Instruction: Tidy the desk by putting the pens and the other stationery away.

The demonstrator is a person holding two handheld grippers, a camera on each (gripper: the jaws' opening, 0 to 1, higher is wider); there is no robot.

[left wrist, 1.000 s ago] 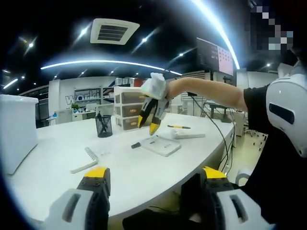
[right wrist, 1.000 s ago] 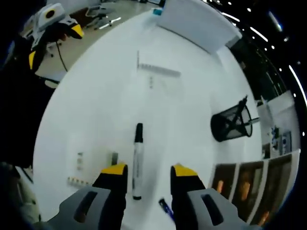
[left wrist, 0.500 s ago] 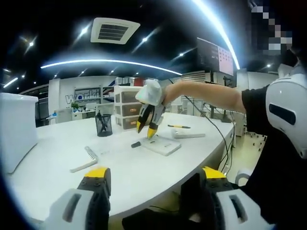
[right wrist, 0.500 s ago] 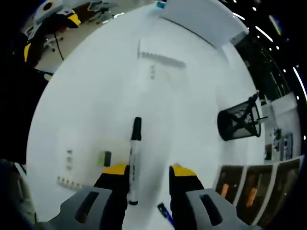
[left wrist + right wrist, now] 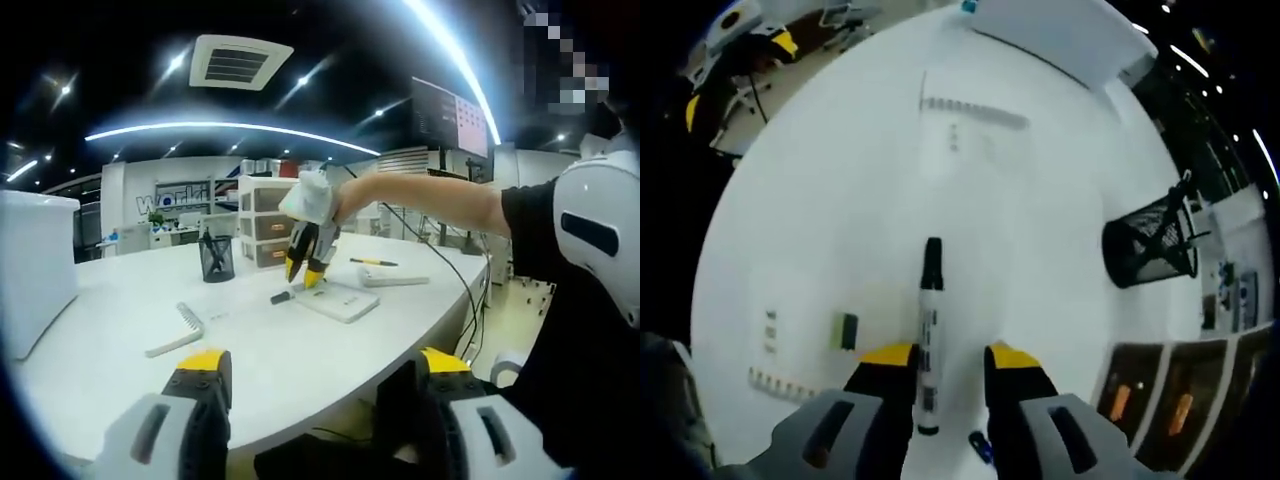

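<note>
Two views share one white counter (image 5: 300, 350). In the left gripper view, the left gripper (image 5: 315, 372) hangs at the near edge, jaws spread wide with nothing between them. Ahead and left of them lies a white ruler (image 5: 175, 333). Beyond it stands a black mesh pen cup (image 5: 216, 258) with pens sticking up out of it, and past that a drawer unit (image 5: 270, 226); what its drawers hold cannot be told. Straight ahead the right gripper (image 5: 304, 272) points down at a marker (image 5: 283, 297) beside a white pad (image 5: 335, 300). In the right gripper view, the right gripper (image 5: 952, 354) has its jaws parted with the marker (image 5: 929, 340) lying lengthwise between them, close to the left jaw; whether they touch it is unclear. The pen cup (image 5: 1158, 243) lies ahead to the right.
</note>
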